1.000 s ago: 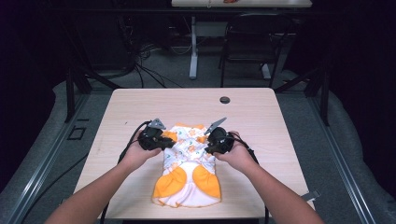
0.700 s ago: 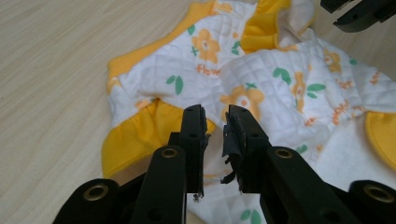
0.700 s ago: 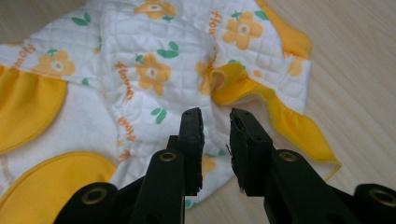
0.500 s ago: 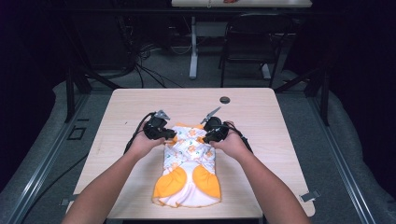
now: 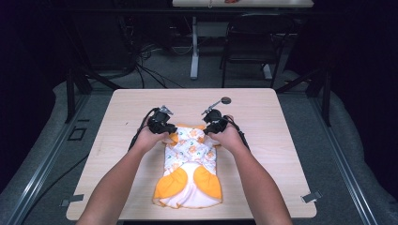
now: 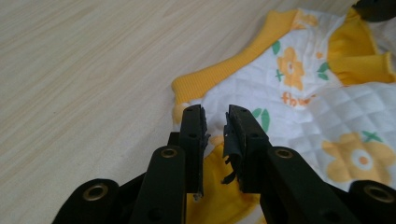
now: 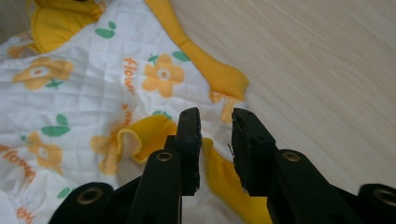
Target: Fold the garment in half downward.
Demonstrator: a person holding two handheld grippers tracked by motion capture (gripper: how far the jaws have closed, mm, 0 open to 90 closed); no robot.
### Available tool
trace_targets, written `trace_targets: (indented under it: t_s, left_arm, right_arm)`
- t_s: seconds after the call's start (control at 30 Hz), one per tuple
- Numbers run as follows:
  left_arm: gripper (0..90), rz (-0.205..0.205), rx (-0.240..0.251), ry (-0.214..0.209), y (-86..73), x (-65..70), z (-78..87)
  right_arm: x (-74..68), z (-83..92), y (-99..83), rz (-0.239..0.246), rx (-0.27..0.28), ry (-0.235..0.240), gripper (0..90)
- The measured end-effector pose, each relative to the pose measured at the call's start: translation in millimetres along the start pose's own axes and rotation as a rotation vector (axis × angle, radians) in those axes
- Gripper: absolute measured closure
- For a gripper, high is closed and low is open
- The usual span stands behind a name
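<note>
At table centre, toward near edge: baby garment (image 5: 190, 164) flat; left gripper (image 6: 215, 122) and right gripper (image 7: 215, 122) moved from garment's sides up to its far corners; jaws just opening, narrow gap, nothing pinched; likely fold grasp next; hands hide fingertips from above.

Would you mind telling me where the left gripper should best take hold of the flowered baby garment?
Probably at the ribbed yellow band on the garment edge, just beyond the left gripper. Come in low from the bare table side: that edge is thick and faces outward.
</note>
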State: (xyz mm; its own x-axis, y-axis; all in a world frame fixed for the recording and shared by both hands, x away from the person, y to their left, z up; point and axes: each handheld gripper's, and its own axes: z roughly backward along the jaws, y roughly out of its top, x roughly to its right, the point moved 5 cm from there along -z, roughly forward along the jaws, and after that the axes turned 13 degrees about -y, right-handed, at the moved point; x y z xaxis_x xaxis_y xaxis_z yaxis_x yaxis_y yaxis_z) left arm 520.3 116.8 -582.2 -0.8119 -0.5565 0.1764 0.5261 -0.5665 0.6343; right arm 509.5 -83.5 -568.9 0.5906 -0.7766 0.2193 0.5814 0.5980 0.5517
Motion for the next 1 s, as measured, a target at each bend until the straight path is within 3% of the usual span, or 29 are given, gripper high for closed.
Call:
trace_targets:
  t_s: [0.1,0.17,0.3,0.5,0.57,0.63,0.77,0.9,1.0]
  left_arm:
    - [74.1,0.004,-0.011,0.009,-1.4,-2.1,-5.1]
    - [73.5,0.008,-0.017,0.009,-2.5,-2.0,-8.2]
    - [73.6,-0.002,-0.036,0.007,-5.0,0.0,-12.5]
    - [74.6,0.016,-0.035,-0.008,-15.4,1.1,-15.1]
    - [74.9,0.019,-0.032,-0.009,-17.8,2.9,-14.0]
    - [75.3,0.017,-0.035,-0.013,-20.4,5.3,-12.7]
    - [75.4,0.005,-0.051,-0.024,-26.5,12.1,-9.2]
    - [75.4,-0.007,-0.057,-0.033,-30.7,18.4,-6.9]
    - [75.1,-0.017,-0.053,-0.045,-30.5,21.0,-3.1]
  right_arm:
    - [2.9,-3.6,2.5,-0.039,0.006,-0.006,71.9]
    - [4.5,-4.8,2.2,-0.04,-0.001,-0.011,71.9]
    - [5.4,-6.3,0.8,-0.084,0.022,0.007,71.5]
    - [1.8,-7.0,-9.9,-0.013,-0.051,0.042,83.6]
    - [-3.2,-7.0,-12.2,0.002,-0.046,0.064,87.3]
    - [-11.3,-4.1,-18.7,0.046,-0.055,0.084,88.2]
    - [-17.2,-0.7,-26.5,0.084,-0.063,0.099,86.1]
    - [-25.0,4.8,-34.8,0.131,-0.093,0.121,76.6]
    - [-28.6,16.4,-31.5,0.125,-0.051,0.15,73.6]
